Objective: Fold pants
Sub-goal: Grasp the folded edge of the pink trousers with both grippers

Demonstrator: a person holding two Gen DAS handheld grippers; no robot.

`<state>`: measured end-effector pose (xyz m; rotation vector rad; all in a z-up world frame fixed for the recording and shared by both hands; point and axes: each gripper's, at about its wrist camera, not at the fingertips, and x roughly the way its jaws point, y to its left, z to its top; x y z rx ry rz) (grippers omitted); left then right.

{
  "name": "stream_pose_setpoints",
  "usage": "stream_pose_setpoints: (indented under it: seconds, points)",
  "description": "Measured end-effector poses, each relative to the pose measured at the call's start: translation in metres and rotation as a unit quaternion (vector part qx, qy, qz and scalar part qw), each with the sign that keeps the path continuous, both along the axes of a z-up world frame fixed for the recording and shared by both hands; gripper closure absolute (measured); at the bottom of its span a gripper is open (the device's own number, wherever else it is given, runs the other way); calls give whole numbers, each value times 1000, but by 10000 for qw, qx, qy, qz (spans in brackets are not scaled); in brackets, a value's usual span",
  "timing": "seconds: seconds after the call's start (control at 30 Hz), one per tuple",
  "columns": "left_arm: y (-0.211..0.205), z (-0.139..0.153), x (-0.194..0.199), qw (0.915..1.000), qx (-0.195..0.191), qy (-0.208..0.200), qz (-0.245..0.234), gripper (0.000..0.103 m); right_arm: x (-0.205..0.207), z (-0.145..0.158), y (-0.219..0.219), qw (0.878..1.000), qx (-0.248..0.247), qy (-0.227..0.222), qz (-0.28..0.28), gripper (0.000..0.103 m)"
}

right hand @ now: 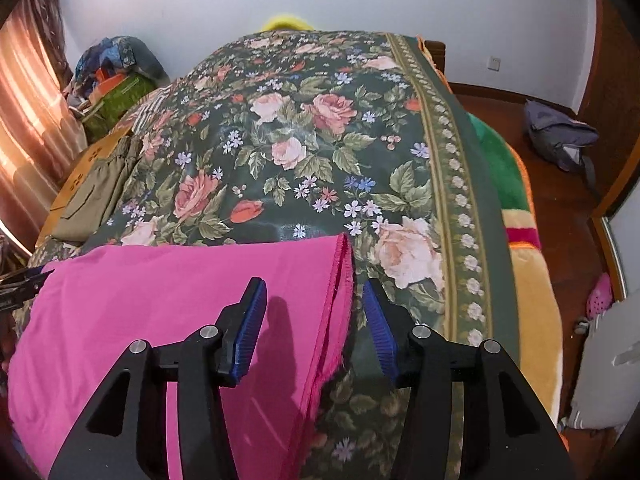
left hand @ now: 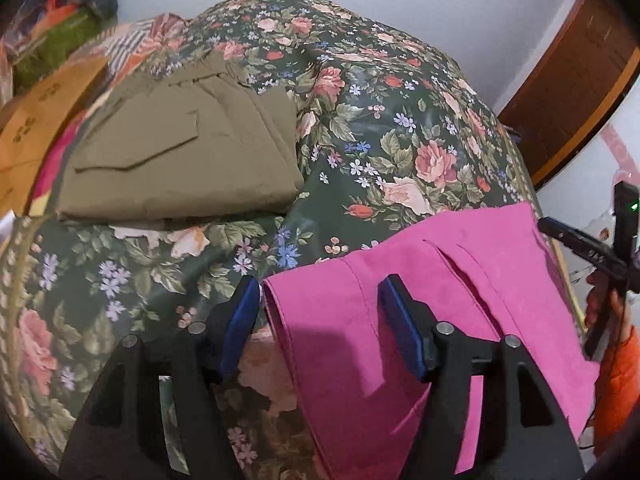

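Observation:
Pink pants [left hand: 432,280] lie flat on the floral bedspread [left hand: 360,128] at the near edge of the bed. My left gripper [left hand: 320,300] is open, its jaws straddling the pants' left folded edge, just above the cloth. In the right wrist view the pink pants [right hand: 160,300] spread left, with a frayed hem edge [right hand: 340,280] on the right. My right gripper [right hand: 316,300] is open, its jaws straddling that hem edge. The right gripper's body [left hand: 600,248] shows at the far right of the left wrist view.
Folded olive-green pants [left hand: 180,152] lie at the bed's left side, also in the right wrist view [right hand: 96,192]. A cardboard box [left hand: 36,128] and a pile of bags [right hand: 116,76] stand beyond them. A grey bag [right hand: 560,136] lies on the wooden floor to the right.

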<state>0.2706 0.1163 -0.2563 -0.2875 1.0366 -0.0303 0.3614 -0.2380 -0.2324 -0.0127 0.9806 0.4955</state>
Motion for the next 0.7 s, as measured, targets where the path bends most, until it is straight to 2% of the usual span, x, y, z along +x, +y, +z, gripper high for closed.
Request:
stream_pose_setpoints:
  seconds: [0.1, 0.17, 0.23, 0.33, 0.37, 0.4, 0.43, 0.47, 0.6, 0.7]
  points:
    - [4, -3, 0, 9998, -172, 3, 27, 39, 7, -5, 3, 9999, 54, 83, 61, 57]
    - [4, -2, -1, 9998, -219, -33, -19, 45, 12, -9, 5, 9998, 83, 130, 97, 57]
    - [0, 2, -2, 9999, -73, -84, -62, 48, 16, -12, 8, 9997, 113, 162, 134, 57]
    - [-11, 7, -3, 9990, 284, -216, -252, 59, 22, -17, 11, 9991, 233, 255, 244, 58]
    - [-14, 9, -4, 9984, 386, -261, -316, 66, 24, -19, 12, 9987, 294, 315, 269, 71]
    - [-17, 12, -4, 9978, 475, -310, -352, 69, 26, -21, 14, 9983, 346, 363, 296, 91]
    - [-18, 13, -4, 9975, 496, -340, -383, 76, 27, -23, 15, 9980, 359, 411, 325, 96]
    - [-20, 15, -4, 9971, 504, -372, -425, 83, 26, -24, 17, 9981, 349, 377, 327, 96]
    - [-24, 22, -7, 9954, 680, -485, -468, 84, 19, -12, 17, 9990, 261, -174, 304, 98]
    - [-22, 19, -5, 9954, 721, -418, -465, 84, 15, 0, 15, 9978, 58, -617, 216, 100]
